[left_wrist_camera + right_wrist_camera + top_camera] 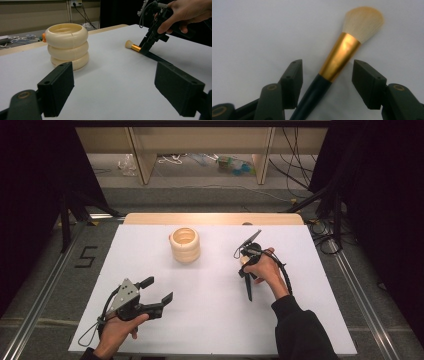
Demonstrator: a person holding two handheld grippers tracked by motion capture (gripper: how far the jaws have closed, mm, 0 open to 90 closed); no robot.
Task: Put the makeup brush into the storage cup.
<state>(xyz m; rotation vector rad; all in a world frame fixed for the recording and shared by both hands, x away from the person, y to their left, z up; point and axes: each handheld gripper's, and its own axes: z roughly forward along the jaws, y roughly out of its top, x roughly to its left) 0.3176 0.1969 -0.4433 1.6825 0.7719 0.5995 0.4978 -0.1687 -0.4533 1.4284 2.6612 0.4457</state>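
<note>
Right gripper view: right tool (pixel 327 77) spread wide, straddling the brush (pixel 339 60) at the join of gold ferrule and dark handle, a gap showing on each side, neither pad touching; pale bristles pointing up and away over the white desk (pixel 249 30). High view: same right tool (pixel 248 262) tipped downward over the brush (pixel 248 287), right of the desk's middle, gripped from the near side by a hand in a dark sleeve; dark handle stretching toward the near edge, bristle end largely hidden under the tool. Left tool (pixel 157 290) near the front left of the desk (pixel 210 320), spread wide, empty, held just above the surface and aimed toward the middle. Cream ringed pot (pixel 185 245) upright toward the far side, well apart from both tools. Left gripper view: left tool (pixel 113 87) wide open with bare desk (pixel 112 82) between the pads; pot (pixel 67 45) ahead to the left, a small orange bit at its far rim; brush (pixel 133 46) lying flat farther off, bristles toward the pot, right tool (pixel 150 45) bearing down on the handle just behind the ferrule.
</note>
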